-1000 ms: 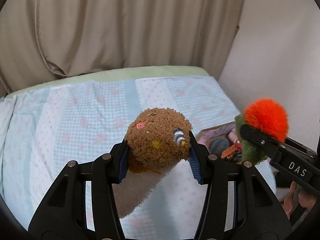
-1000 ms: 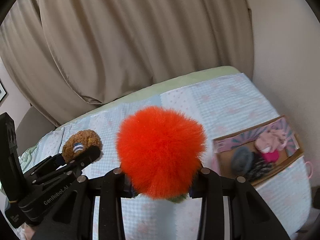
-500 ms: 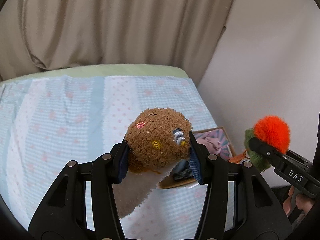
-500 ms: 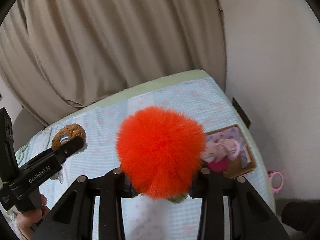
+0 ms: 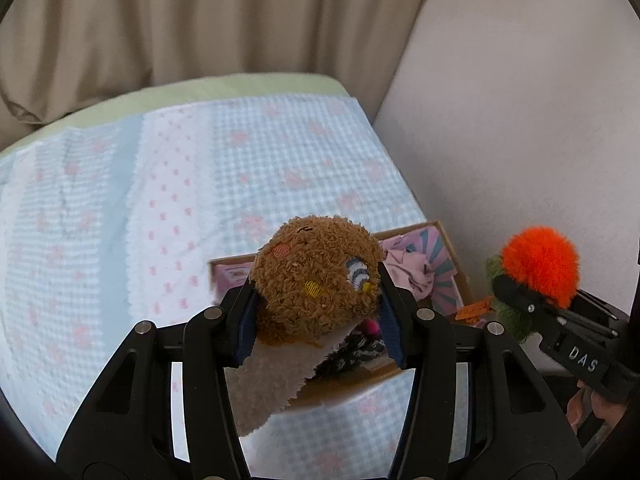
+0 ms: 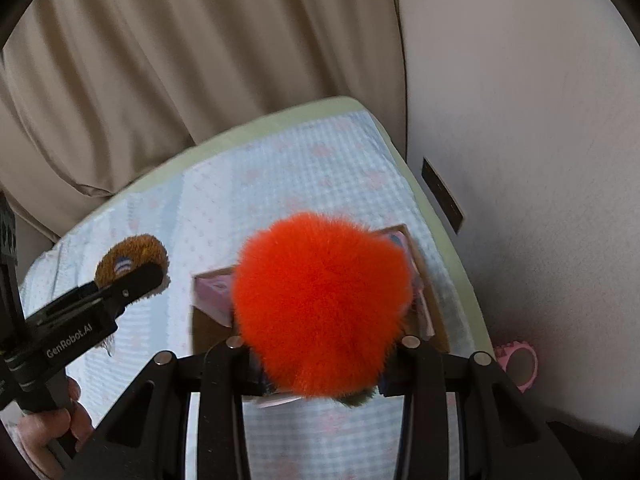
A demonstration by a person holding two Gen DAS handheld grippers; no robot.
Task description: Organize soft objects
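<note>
Some soft things already lie in the shallow cardboard box [image 5: 448, 240] at the bed's wall-side edge. Above it, the left gripper [image 5: 318, 316] clamps a brown curly plush toy [image 5: 316, 276] and the right gripper [image 6: 320, 372] an orange fluffy pompom toy [image 6: 320, 300], both undelivered.

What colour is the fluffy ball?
The fluffy ball is bright orange-red, seen best in the right wrist view.

Beige curtain [image 5: 200, 20], pale wall [image 6: 540, 120], pink ring [image 6: 518, 362] on floor beside bed.
</note>
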